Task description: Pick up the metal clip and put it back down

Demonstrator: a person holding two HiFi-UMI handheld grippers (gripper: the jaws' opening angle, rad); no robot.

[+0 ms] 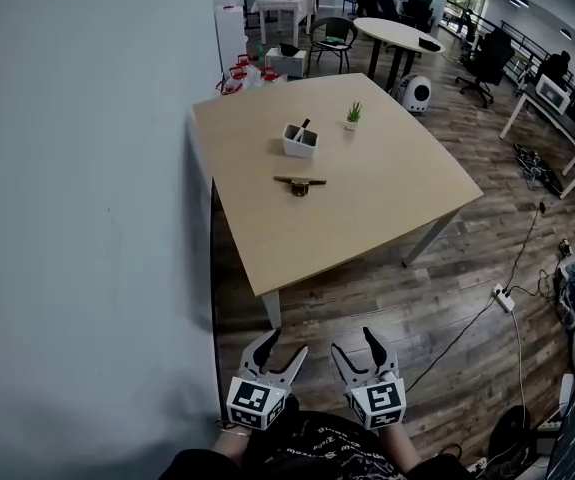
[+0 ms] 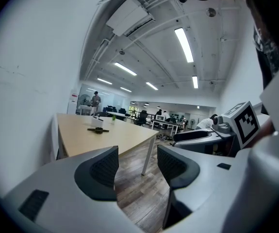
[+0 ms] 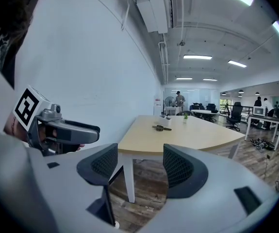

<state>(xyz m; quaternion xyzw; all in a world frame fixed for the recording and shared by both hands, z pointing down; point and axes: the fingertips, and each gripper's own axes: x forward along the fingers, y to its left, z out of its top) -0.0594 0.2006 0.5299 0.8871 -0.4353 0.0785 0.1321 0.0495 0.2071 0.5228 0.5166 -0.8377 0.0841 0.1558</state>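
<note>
The metal clip [image 1: 300, 183] lies near the middle of the light wooden table [image 1: 387, 208], dark with long thin handles; it shows small and far in the left gripper view [image 2: 98, 130] and the right gripper view [image 3: 161, 127]. Both grippers hang low over the wooden floor, well short of the table's near edge. My left gripper [image 1: 281, 348] is open with nothing between its jaws [image 2: 137, 165]. My right gripper [image 1: 357, 348] is also open and empty [image 3: 140, 165]. Each gripper shows in the other's view.
A white holder [image 1: 300, 140] and a small potted plant [image 1: 353, 116] stand behind the clip. A white wall [image 1: 87, 188] runs along the left, close to the table's left edge. Office chairs, desks and floor cables lie at the right and back.
</note>
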